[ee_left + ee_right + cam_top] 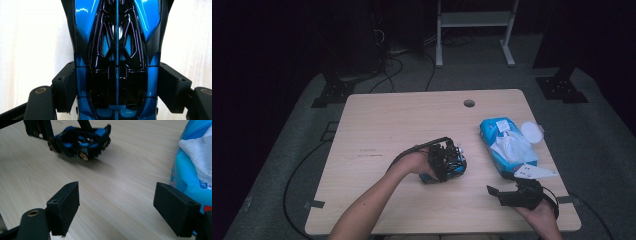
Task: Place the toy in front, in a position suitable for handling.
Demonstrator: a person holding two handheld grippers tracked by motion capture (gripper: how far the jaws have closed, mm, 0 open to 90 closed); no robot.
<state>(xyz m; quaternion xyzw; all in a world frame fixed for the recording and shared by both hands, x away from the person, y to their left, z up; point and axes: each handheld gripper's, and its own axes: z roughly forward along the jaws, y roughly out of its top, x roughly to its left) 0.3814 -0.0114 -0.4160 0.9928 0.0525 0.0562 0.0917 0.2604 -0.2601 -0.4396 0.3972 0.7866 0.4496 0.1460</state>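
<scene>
Two tongs — left (447, 162) round toy car (116, 62), right (125, 207) agape.

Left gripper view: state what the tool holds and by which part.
The left tool grips a blue and black toy car across its two sides, a jaw on each. The right tool holds nothing.

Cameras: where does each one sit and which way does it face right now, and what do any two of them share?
High view: above the near table edge, looking forward and down; both forearms, left gripper clamping the toy car, right gripper open.
Left gripper view: rides that gripper, looking along the toy car between its pads.
Right gripper view: looks across the table; its own spread pads.
Shared: wipes pack.
</scene>
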